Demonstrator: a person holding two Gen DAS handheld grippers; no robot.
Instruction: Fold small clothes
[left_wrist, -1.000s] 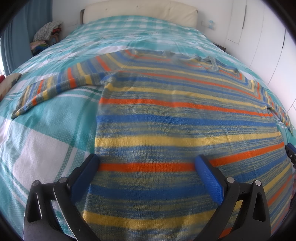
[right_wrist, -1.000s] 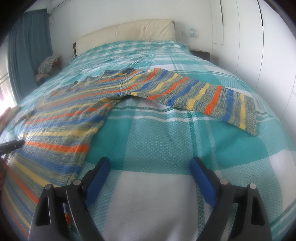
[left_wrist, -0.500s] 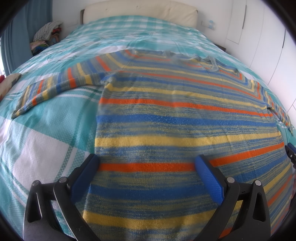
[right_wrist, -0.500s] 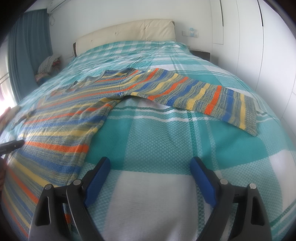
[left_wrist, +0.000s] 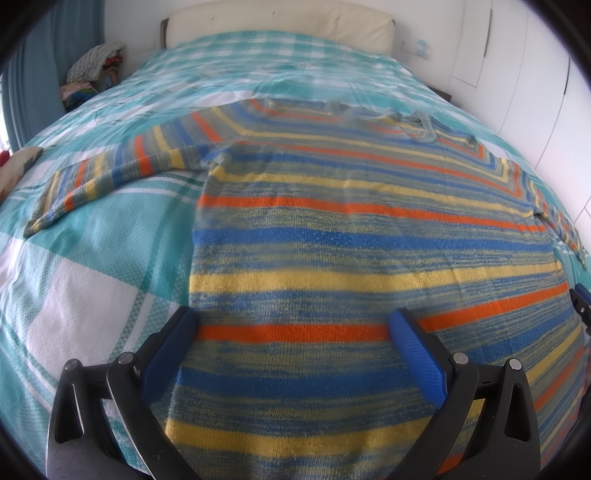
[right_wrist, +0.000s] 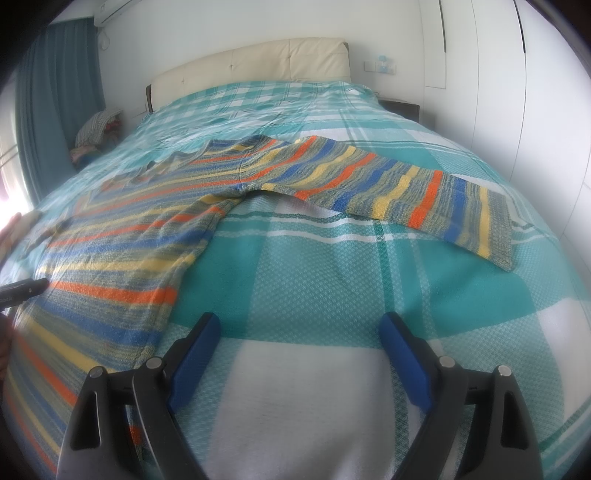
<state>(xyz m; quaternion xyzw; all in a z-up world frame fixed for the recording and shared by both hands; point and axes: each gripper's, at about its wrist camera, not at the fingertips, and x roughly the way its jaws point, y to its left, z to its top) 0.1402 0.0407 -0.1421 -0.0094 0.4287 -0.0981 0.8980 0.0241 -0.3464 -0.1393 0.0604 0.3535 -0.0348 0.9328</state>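
A striped knit sweater (left_wrist: 369, 229) in blue, yellow, orange and grey lies flat on the bed, sleeves spread to both sides. My left gripper (left_wrist: 293, 332) is open and empty, hovering over the sweater's lower body near its left side edge. My right gripper (right_wrist: 299, 336) is open and empty over bare bedspread, just right of the sweater's body (right_wrist: 122, 266). The right sleeve (right_wrist: 388, 184) stretches out ahead of it. The tip of the left gripper shows at the left edge of the right wrist view (right_wrist: 22, 290).
The bed has a teal and white checked bedspread (right_wrist: 332, 280) and a cream headboard (right_wrist: 258, 62). A pile of clothes (left_wrist: 92, 74) sits beside the bed at far left. White wardrobe doors (right_wrist: 517, 92) stand along the right.
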